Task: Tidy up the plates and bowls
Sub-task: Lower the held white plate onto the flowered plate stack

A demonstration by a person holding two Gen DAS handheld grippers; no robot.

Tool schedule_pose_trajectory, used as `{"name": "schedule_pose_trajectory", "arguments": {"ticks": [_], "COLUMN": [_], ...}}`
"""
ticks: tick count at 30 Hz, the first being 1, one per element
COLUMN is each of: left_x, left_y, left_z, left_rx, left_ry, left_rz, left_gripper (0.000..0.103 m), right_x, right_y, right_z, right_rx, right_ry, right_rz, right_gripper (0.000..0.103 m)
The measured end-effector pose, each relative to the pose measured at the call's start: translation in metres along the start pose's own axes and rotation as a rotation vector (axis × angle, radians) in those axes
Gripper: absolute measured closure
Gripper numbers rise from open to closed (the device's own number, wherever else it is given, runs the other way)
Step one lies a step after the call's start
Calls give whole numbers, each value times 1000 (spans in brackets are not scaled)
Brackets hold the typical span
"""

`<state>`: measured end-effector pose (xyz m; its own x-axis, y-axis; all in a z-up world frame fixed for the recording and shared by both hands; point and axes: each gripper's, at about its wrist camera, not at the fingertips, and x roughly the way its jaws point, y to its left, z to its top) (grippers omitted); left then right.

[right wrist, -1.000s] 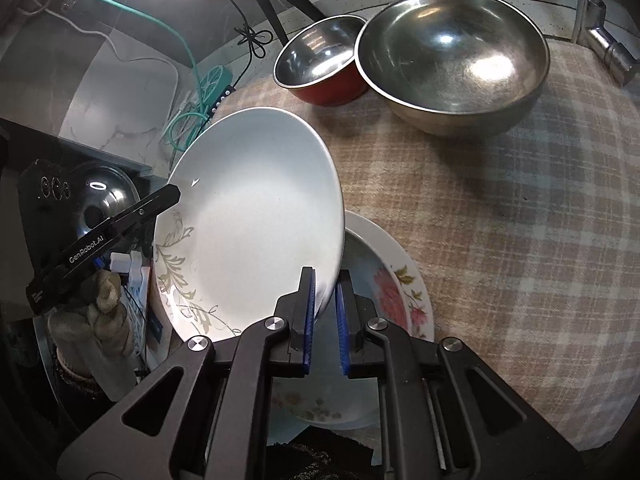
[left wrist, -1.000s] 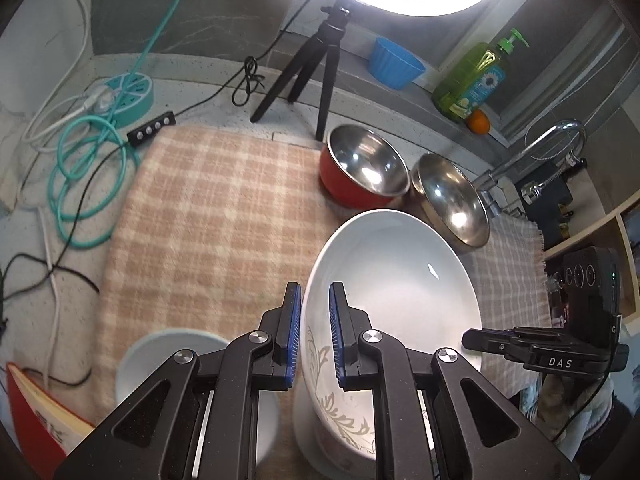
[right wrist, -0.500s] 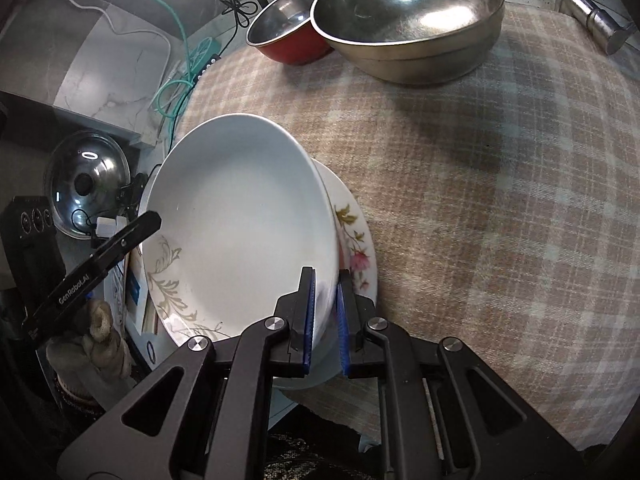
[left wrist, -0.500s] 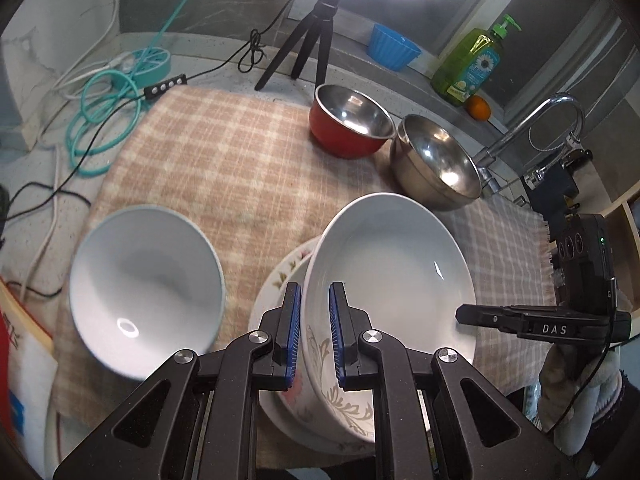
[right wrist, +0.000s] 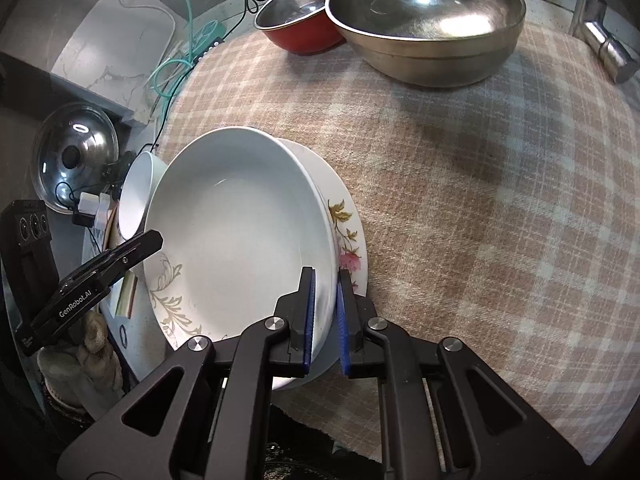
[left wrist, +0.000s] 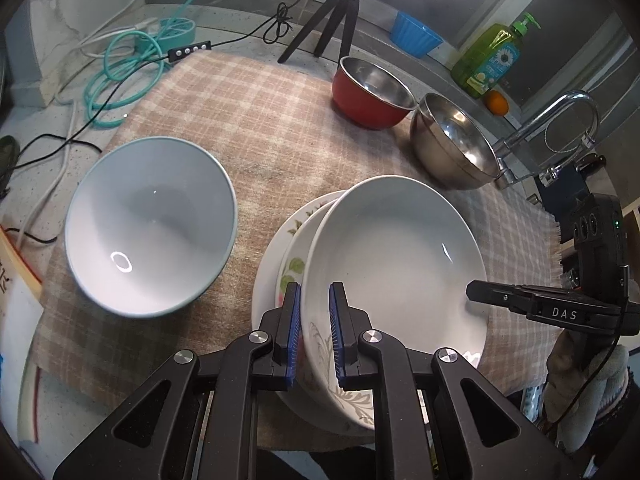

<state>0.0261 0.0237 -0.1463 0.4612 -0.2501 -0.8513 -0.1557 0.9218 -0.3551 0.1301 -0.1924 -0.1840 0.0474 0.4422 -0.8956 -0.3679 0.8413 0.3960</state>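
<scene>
A deep white dish with a leaf pattern (left wrist: 396, 264) rests on a flowered plate (left wrist: 292, 240) on the checked cloth. My left gripper (left wrist: 314, 332) straddles its near rim, the jaws a little apart. My right gripper (right wrist: 325, 312) straddles the opposite rim (right wrist: 320, 240), jaws also slightly apart. The dish (right wrist: 240, 236) and the flowered plate (right wrist: 348, 236) show in the right wrist view too. A pale blue bowl (left wrist: 152, 216) sits left of the plates.
A red bowl (left wrist: 372, 92) and a steel bowl (left wrist: 456, 148) stand at the back of the cloth (left wrist: 280, 132). A tripod (left wrist: 340, 12), cables (left wrist: 120, 68), soap bottle (left wrist: 492, 60) and tap (left wrist: 552, 120) ring the cloth. A pot lid (right wrist: 76, 156) lies off the counter's left.
Both grippers lowered the white dish onto the flowered plate. Both pairs of jaws have opened slightly around the rim. The pale blue bowl has come fully into the left view.
</scene>
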Motion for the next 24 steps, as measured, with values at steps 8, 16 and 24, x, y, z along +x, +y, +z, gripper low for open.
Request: {"name": "schedule_pose_trajectory", "arguments": {"ticks": [8, 16, 24], "left_x": [-2, -6, -16], "left_y": [-1, -17, -14], "left_z": [-4, -5, -5], "left_rx": [21, 82, 67], "left_ry": [-9, -17, -46], "left_rz": [47, 38, 27], "left_gripper": [91, 92, 92], "right_x": [2, 4, 6], "right_y": [14, 32, 33], "right_z": [1, 0, -3], "right_rx": [-93, -182, -191], "right_ry": [-18, -21, -32], "right_rz": [-81, -129, -167], "right_gripper": [93, 93, 93]}}
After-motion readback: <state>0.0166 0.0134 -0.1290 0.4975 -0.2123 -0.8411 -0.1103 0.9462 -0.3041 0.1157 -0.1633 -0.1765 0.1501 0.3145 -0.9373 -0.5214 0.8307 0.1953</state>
